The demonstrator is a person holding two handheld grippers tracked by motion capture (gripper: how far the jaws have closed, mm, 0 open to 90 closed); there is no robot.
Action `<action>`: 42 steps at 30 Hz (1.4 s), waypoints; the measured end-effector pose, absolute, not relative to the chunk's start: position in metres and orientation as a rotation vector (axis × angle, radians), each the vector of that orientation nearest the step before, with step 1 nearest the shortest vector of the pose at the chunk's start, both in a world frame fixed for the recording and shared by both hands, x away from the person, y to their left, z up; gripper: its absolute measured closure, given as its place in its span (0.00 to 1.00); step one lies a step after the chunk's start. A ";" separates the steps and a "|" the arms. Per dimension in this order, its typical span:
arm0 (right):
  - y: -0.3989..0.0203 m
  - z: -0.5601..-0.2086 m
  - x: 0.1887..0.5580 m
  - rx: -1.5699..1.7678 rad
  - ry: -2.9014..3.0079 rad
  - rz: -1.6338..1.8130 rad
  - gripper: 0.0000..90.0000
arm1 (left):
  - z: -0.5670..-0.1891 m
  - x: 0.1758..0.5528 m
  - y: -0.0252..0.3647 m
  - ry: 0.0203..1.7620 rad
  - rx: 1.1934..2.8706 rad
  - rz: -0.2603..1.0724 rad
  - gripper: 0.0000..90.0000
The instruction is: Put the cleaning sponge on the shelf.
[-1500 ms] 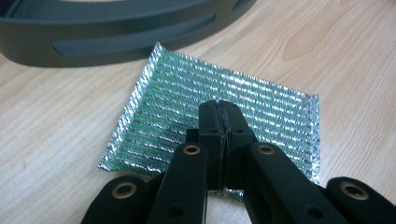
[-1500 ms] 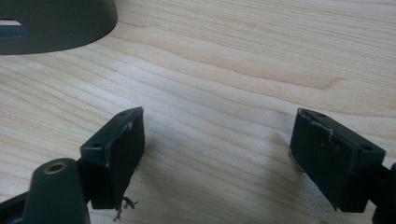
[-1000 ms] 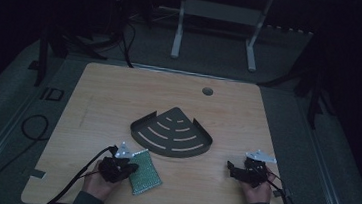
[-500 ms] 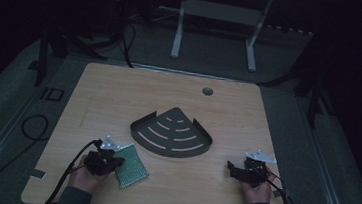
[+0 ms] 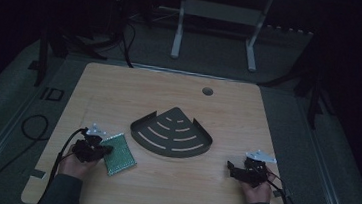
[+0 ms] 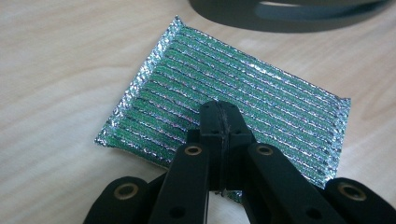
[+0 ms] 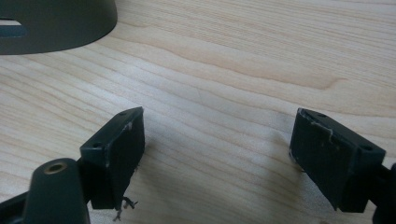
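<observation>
Left gripper (image 5: 95, 150), lower left of the high view: jaws pressed together, nothing between them, tips over the near edge of the green scouring pad (image 6: 233, 100). Whether the tips touch the pad I cannot tell. Pad lies flat on the wooden table (image 5: 119, 91), just left of the dark fan-shaped tray (image 5: 172, 131), apart from it. Right gripper (image 5: 242, 171), lower right of that view: jaws wide apart over bare wood, empty, well apart from pad, tray rim near.
</observation>
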State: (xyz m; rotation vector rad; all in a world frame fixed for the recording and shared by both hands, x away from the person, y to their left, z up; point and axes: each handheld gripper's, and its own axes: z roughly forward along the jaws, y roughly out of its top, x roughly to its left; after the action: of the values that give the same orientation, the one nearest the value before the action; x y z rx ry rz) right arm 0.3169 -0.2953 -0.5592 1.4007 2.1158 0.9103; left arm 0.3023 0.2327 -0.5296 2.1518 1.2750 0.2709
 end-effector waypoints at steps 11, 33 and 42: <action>-0.295 -0.559 0.317 1.401 2.115 0.911 0.20 | -0.527 0.317 0.239 1.312 2.158 0.304 0.92; -0.295 -0.559 0.317 1.401 2.115 0.911 0.20 | -0.507 0.334 0.258 1.343 2.180 0.273 0.85; -0.295 -0.559 0.317 1.400 2.115 0.911 0.20 | -0.510 0.336 0.263 1.425 2.218 0.177 0.85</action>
State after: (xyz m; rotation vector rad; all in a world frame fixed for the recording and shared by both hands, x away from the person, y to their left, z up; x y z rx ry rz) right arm 0.3170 -0.2953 -0.5593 1.3999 2.1153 0.9111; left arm 0.3365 0.2631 -0.5104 2.2180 1.4251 0.1769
